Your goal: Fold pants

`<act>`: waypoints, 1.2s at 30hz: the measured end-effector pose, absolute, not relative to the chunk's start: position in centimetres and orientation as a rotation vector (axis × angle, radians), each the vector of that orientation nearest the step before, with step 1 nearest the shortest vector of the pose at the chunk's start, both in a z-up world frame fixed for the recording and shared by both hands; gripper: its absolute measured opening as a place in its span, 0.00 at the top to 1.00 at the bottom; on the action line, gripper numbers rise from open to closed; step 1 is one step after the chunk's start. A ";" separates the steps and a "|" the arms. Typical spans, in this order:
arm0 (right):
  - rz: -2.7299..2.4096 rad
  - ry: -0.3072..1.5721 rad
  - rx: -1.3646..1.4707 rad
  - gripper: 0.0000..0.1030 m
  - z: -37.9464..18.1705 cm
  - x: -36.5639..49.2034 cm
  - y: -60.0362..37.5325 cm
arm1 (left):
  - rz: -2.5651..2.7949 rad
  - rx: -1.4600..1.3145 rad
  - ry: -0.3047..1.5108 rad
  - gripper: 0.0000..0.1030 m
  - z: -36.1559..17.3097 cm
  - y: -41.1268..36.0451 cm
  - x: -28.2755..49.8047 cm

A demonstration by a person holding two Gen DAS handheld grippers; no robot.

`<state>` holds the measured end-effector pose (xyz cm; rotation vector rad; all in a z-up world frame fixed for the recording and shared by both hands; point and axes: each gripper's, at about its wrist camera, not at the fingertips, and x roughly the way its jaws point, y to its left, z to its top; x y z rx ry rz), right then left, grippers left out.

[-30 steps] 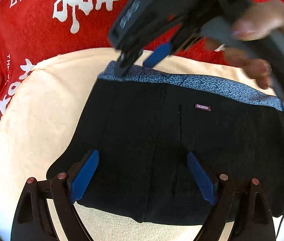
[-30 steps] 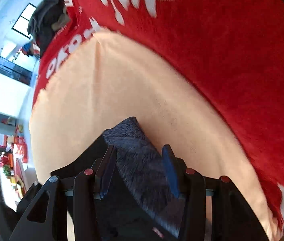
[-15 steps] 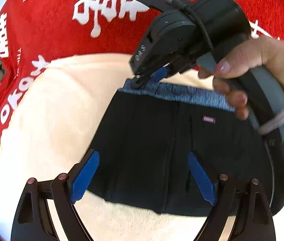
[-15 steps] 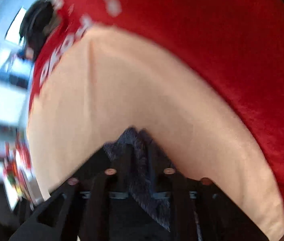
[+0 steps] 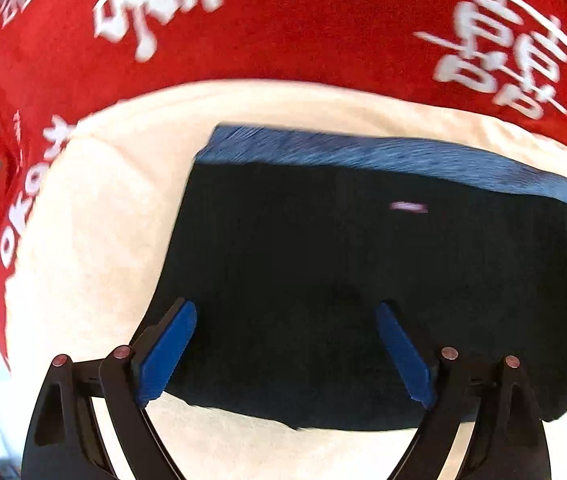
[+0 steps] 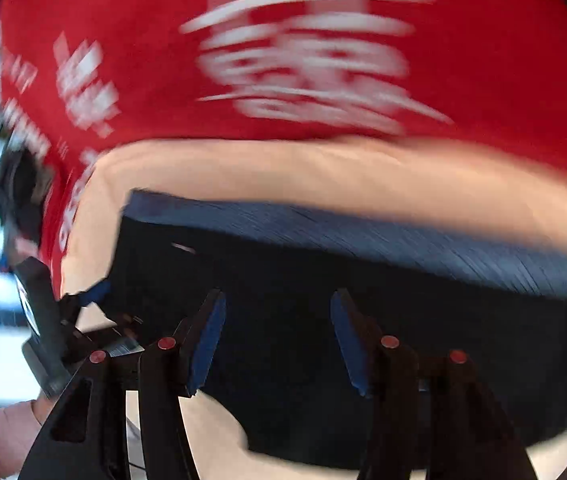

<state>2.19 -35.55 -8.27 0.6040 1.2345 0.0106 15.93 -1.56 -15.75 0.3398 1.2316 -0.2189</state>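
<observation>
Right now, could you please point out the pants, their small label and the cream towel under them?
pants (image 5: 323,264): left wrist view, middle of the dark folded cloth.
label (image 5: 409,207): left wrist view, the pale tag below the blue-grey waistband.
cream towel (image 5: 95,216): left wrist view, bare part left of the pants.

Bright daylight; right view motion-smeared (left milder); fisheye-bent edges.

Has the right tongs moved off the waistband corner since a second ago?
Yes. The right tongs, jaws opening and empty, now hang over the black pants, back from the blue-grey waistband they were pinching.
</observation>
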 end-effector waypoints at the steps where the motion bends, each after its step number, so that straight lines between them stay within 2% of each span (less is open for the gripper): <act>1: -0.043 1.226 0.653 0.43 -8.4 -0.1 -37.7 | -0.236 0.352 1.225 0.11 -15.4 -2.6 15.6; 6: -0.331 1.146 0.804 0.43 -8.5 -10.6 -47.6 | -0.398 0.396 1.212 0.11 -13.7 -10.3 12.7; 12: -0.766 1.034 0.897 0.43 -9.0 -20.9 -59.7 | -0.538 0.414 1.249 0.11 -15.1 -21.1 9.1; 15: -0.867 0.980 0.931 0.47 -10.0 -23.3 -64.4 | -0.531 0.424 1.315 0.10 -17.1 -23.3 7.3; 20: -0.867 0.955 0.952 0.53 -12.1 -23.5 -68.9 | -0.498 0.395 1.299 0.09 -17.1 -22.9 6.1; 21: -0.858 0.954 0.960 0.62 -12.4 -23.7 -69.5 | -0.490 0.385 1.316 0.09 -17.2 -22.7 6.2; 22: -0.847 0.957 0.968 0.78 -12.5 -23.7 -69.9 | -0.484 0.383 1.324 0.09 -17.2 -22.6 6.1; 24: -0.824 0.943 0.968 0.90 -11.9 -23.9 -69.9 | -0.475 0.404 1.332 0.09 -17.5 -22.3 5.7; 28: -0.796 1.010 0.864 0.91 -11.8 -24.6 -70.2 | -0.474 0.416 1.325 0.09 -17.6 -22.4 5.3; 32: -0.783 1.046 0.766 0.90 -12.3 -24.5 -69.6 | -0.455 0.397 1.329 0.04 -18.1 -21.9 5.3; 33: -0.793 1.044 0.760 0.88 -11.9 -24.7 -69.4 | -0.453 0.397 1.334 0.04 -18.0 -21.9 5.1; 34: -0.809 1.051 0.768 0.80 -11.7 -25.0 -69.3 | -0.448 0.406 1.341 0.04 -17.9 -22.0 5.1; 36: -0.824 1.031 0.797 0.78 -10.2 -25.7 -68.5 | -0.434 0.433 1.348 0.04 -17.3 -22.5 5.4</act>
